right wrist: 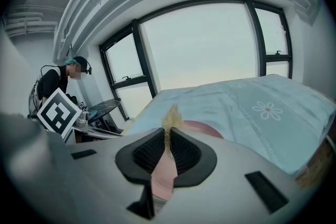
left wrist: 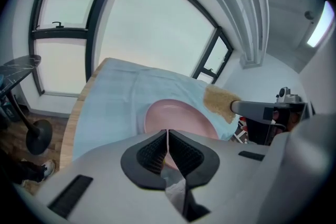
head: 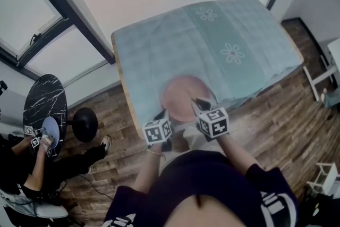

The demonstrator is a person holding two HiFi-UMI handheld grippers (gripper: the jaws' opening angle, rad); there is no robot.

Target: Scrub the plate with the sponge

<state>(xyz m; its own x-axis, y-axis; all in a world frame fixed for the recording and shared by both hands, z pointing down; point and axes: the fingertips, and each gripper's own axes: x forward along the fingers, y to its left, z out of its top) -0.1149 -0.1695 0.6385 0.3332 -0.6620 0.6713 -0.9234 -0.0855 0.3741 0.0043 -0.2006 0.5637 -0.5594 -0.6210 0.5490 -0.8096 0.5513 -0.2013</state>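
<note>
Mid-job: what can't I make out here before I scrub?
- Head view: parts of the near rim of the plate, behind the marker cubes.
- Right gripper view: most of the plate, behind the right tongs; the sponge shows edge-on only.
- Left gripper view: whether the shut left tongs touch the plate; their body covers its near part.
- Any view: dirt on the plate; too blurred.

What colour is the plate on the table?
The plate is pale pink; the left gripper view shows it best.

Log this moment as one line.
left gripper: shut, empty | right gripper: shut on sponge | plate: flat on tablecloth | sponge-plate contact: cannot tell
</note>
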